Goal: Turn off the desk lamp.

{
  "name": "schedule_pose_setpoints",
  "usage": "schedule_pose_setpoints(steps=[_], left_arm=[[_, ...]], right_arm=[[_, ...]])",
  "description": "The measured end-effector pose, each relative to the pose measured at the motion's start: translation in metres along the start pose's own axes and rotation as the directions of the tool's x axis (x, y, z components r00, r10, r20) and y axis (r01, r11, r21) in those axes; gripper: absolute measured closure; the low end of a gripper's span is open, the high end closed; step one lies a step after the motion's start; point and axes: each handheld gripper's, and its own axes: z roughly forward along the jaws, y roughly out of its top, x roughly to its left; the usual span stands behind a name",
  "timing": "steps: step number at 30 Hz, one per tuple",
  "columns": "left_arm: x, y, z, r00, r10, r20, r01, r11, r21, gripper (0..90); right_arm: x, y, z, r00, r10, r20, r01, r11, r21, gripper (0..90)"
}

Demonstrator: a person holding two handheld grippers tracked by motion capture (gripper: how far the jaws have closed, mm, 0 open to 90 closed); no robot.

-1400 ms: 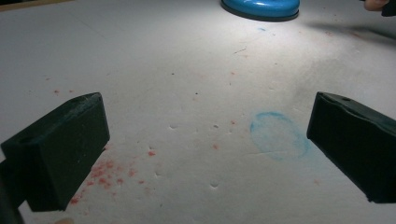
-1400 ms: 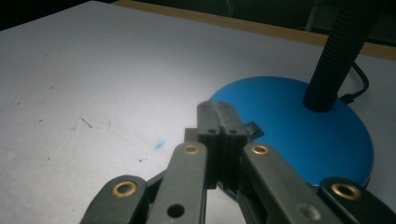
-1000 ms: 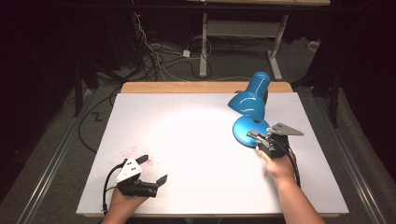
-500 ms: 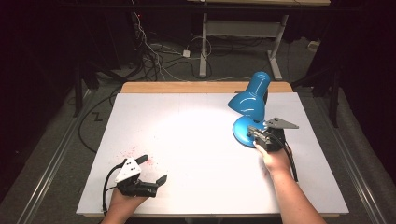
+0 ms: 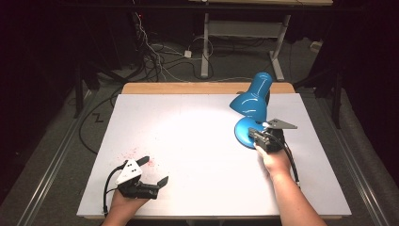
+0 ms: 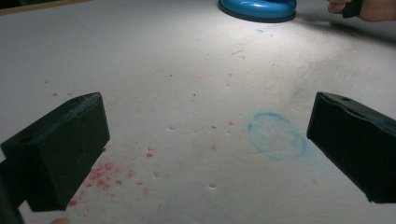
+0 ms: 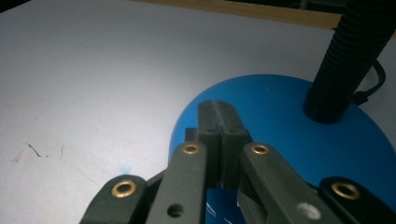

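Note:
A blue desk lamp (image 5: 253, 100) stands lit at the back right of the white table (image 5: 197, 117), its round base (image 5: 242, 133) just in front of its shade. My right gripper (image 5: 256, 134) hangs over the near edge of that base. In the right gripper view its jaws (image 7: 220, 122) are pressed together with nothing between them, above the blue base (image 7: 285, 121) and near the black ribbed neck (image 7: 350, 56). I cannot tell whether the tips touch the base. My left gripper (image 5: 153, 170) lies low at the front left, open wide over bare table (image 6: 208, 140).
Red specks (image 6: 105, 170) and a faint blue ring (image 6: 278, 135) mark the table surface near the left gripper. A wooden strip (image 5: 188, 88) runs along the table's far edge. Cables and a stand's legs lie on the dark floor beyond.
The right gripper has edged slightly forward over the lamp's base, still shut. The left gripper has not moved.

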Motion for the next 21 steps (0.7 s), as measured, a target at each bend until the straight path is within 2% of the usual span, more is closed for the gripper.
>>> schedule_pose_setpoints(steps=[21], left_arm=[[-0.0004, -0.0002, -0.0003, 1.0, 0.003, -0.005, -0.003, 1.0, -0.002, 0.0]], right_arm=[[-0.0075, -0.0074, 0.0048, 0.9995, 0.025, 0.017, -0.026, 0.999, 0.025, 90.0]])
